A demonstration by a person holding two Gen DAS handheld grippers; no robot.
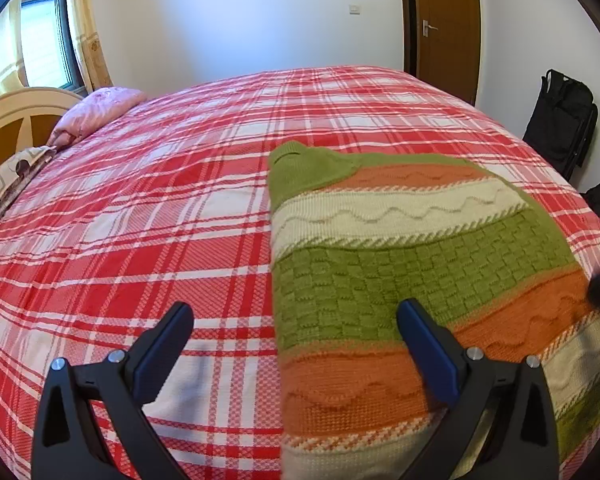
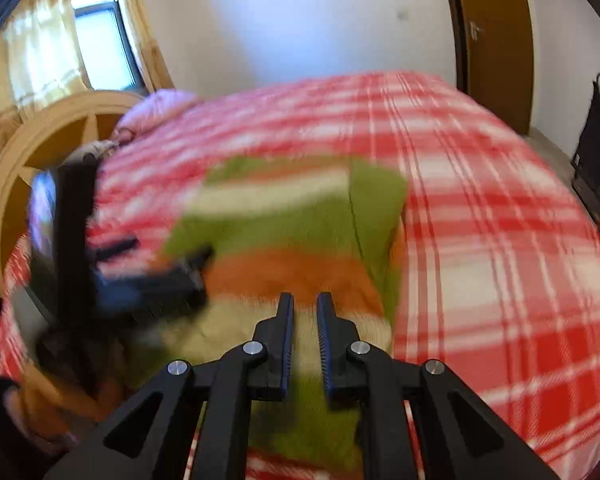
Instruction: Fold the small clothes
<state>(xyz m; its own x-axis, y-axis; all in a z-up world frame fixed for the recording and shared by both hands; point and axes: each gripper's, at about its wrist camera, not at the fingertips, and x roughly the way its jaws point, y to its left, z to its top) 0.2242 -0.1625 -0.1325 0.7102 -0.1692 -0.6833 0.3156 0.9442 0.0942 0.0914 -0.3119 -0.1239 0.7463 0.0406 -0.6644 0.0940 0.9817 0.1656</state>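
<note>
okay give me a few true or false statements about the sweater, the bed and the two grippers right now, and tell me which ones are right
1. The knitted sweater is striped green, orange and cream. True.
2. The sweater hangs from the door handle. False: it lies flat on the red plaid bedspread.
3. The left gripper has its jaws wide apart with no cloth pinched between them. True.
4. The right gripper is spread as wide as the left one. False: its fingers stand close together with only a narrow gap.
5. A blue pillow lies at the head of the bed. False: the pillow is pink.
</note>
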